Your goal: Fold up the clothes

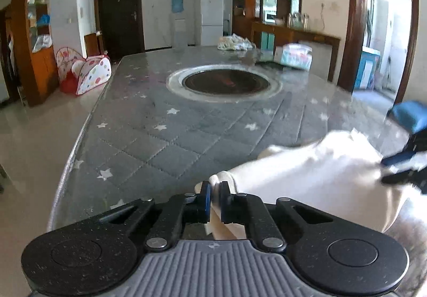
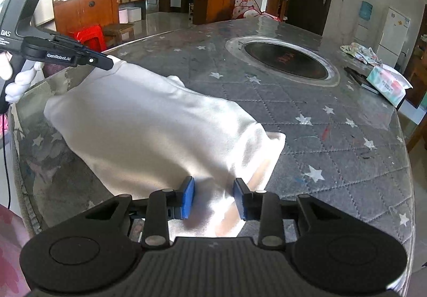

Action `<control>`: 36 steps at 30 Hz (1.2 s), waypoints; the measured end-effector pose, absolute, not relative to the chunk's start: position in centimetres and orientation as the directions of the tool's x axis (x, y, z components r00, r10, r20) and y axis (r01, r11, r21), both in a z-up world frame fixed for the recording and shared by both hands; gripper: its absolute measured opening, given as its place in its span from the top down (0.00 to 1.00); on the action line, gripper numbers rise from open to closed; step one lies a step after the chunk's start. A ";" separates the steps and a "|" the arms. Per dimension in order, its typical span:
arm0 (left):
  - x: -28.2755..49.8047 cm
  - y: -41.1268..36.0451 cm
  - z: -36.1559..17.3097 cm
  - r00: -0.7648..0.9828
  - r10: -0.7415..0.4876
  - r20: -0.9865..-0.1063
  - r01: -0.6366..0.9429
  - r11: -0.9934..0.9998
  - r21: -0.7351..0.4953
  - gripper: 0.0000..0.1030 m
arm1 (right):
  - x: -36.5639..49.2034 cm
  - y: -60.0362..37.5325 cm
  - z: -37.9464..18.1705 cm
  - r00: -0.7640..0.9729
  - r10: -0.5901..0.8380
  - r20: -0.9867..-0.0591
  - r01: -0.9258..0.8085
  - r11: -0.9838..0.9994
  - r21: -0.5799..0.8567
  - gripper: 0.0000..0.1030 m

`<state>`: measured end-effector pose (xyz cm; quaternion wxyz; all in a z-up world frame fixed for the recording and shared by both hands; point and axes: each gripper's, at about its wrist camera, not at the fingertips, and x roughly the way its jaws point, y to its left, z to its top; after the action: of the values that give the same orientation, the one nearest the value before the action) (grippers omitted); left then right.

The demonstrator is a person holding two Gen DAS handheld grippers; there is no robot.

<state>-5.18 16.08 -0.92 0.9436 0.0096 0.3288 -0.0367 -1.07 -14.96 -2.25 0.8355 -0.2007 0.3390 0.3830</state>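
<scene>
A white garment [image 2: 149, 121] lies folded on the near part of the grey star-patterned table cover [image 2: 307, 115]. In the left wrist view my left gripper [image 1: 215, 197] is shut on an edge of the white garment [image 1: 307, 171]. The left gripper also shows in the right wrist view [image 2: 106, 62], at the garment's far left corner. My right gripper [image 2: 213, 197] is open, its blue pads on either side of the garment's near edge. It shows blurred at the right in the left wrist view [image 1: 395, 169].
A round dark cooktop [image 2: 287, 59] is set in the table's middle. A tissue pack [image 2: 388, 85], a dark flat object and a bundle of cloth [image 2: 360, 51] lie at the table's far side. Cabinets, a fridge and a play tent stand around the room.
</scene>
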 end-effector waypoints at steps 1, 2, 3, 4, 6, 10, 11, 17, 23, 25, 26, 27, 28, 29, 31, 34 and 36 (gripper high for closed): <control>-5.1 16.0 -1.0 0.783 -0.052 -0.619 0.073 0.997 0.008 0.93 | -1.1 -14.9 -2.3 0.477 0.504 -0.720 -0.777 0.625 -0.077 0.69; -5.0 16.2 -1.4 0.780 -0.053 -0.624 0.068 0.998 -0.001 0.93 | -1.1 -14.9 -2.3 0.477 0.505 -0.720 -0.777 0.624 -0.077 0.68; -4.9 16.3 -1.7 0.776 -0.055 -0.628 0.062 0.998 -0.011 0.91 | -1.1 -15.0 -2.3 0.477 0.505 -0.719 -0.777 0.625 -0.076 0.68; -4.9 16.5 -1.7 0.775 -0.058 -0.629 0.057 0.998 -0.022 0.89 | -1.1 -15.0 -2.2 0.477 0.505 -0.719 -0.777 0.625 -0.076 0.68; -4.8 16.7 -1.4 0.774 -0.063 -0.630 0.046 0.998 -0.043 0.86 | -1.1 -15.0 -2.1 0.476 0.505 -0.720 -0.778 0.623 -0.077 0.68; -5.3 16.5 -0.1 0.788 -0.045 -0.614 0.038 0.999 -0.024 0.81 | -1.1 -14.9 -1.1 0.473 0.524 -0.709 -0.779 0.624 -0.058 0.68; -5.4 16.3 0.3 0.793 -0.039 -0.608 0.036 0.999 -0.016 0.81 | -1.2 -14.8 -0.8 0.472 0.532 -0.703 -0.783 0.620 -0.056 0.68; -7.6 12.8 2.0 0.808 -0.166 -0.565 0.174 0.984 -0.041 0.81 | -3.0 -12.8 0.1 0.429 0.589 -0.685 -0.840 0.539 -0.062 0.67; -9.0 9.0 0.8 0.764 -0.263 -0.589 0.281 0.958 -0.063 0.82 | -4.5 -10.6 -0.3 0.398 0.611 -0.684 -0.878 0.470 -0.091 0.67; -9.1 8.3 0.1 0.752 -0.270 -0.602 0.296 0.953 -0.059 0.82 | -4.7 -10.3 -0.7 0.390 0.609 -0.691 -0.882 0.463 -0.090 0.67; -9.2 8.1 -0.3 0.745 -0.273 -0.609 0.300 0.952 -0.061 0.81 | -4.8 -10.2 -0.9 0.386 0.607 -0.695 -0.884 0.460 -0.089 0.67; -9.2 8.0 -0.6 0.740 -0.269 -0.616 0.298 0.953 -0.058 0.81 | -4.9 -10.1 -1.2 0.382 0.603 -0.701 -0.886 0.456 -0.091 0.67; -9.2 7.9 -0.9 0.736 -0.265 -0.623 0.297 0.953 -0.054 0.81 | -5.1 -10.1 -1.5 0.381 0.597 -0.706 -0.887 0.451 -0.097 0.67; -9.3 8.0 -1.2 0.733 -0.264 -0.627 0.295 0.954 -0.058 0.81 | -5.3 -10.1 -1.9 0.382 0.590 -0.712 -0.888 0.447 -0.105 0.67; -9.2 8.1 -1.6 0.730 -0.266 -0.630 0.292 0.954 -0.064 0.81 | -5.7 -10.2 -2.4 0.389 0.587 -0.710 -0.889 0.441 -0.123 0.66; -9.3 8.3 -1.1 0.733 -0.267 -0.625 0.294 0.954 -0.062 0.81 | -5.7 -10.3 -1.8 0.391 0.595 -0.702 -0.890 0.439 -0.123 0.66; -9.3 8.4 -0.6 0.742 -0.270 -0.614 0.294 0.954 -0.064 0.81 | -5.6 -10.3 -1.0 0.394 0.608 -0.689 -0.890 0.440 -0.121 0.66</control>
<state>-9.35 8.44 -0.59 0.9331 0.0184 0.3260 -0.1510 -5.57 -10.27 -1.05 0.7983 -0.2447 0.2876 0.4691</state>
